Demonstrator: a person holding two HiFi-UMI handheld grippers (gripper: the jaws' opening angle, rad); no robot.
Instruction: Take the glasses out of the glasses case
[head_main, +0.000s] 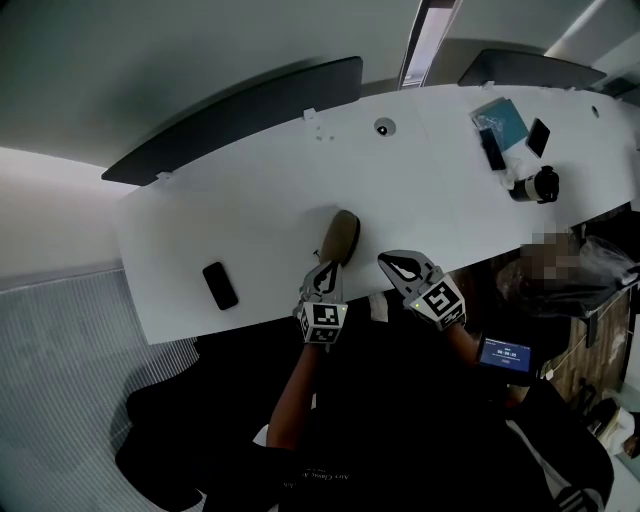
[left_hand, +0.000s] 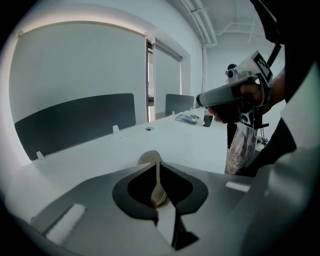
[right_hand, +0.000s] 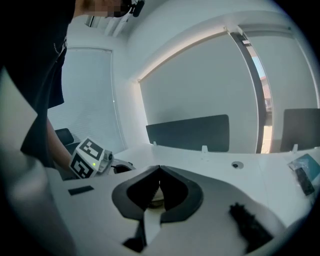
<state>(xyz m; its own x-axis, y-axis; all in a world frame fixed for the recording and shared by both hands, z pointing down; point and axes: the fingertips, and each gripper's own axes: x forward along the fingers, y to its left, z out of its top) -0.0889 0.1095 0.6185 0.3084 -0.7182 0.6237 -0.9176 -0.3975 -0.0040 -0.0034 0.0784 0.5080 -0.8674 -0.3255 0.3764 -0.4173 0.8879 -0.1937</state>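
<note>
A: Table (head_main: 200, 230) col?
B: Plain white. Glasses case (head_main: 340, 236) tan-brown, no pattern.
A: Phone (head_main: 220, 285)?
B: Black. Dividers (head_main: 240, 115) dk grey.
A: Grippers?
B: Left gripper (head_main: 327, 265) & right gripper (head_main: 386, 261) both grey, blk around jaws, b/w square-marker pattern on the back.
A: Misc?
B: Booklet (head_main: 500, 122) teal, shirt (head_main: 400, 445) blk.
</note>
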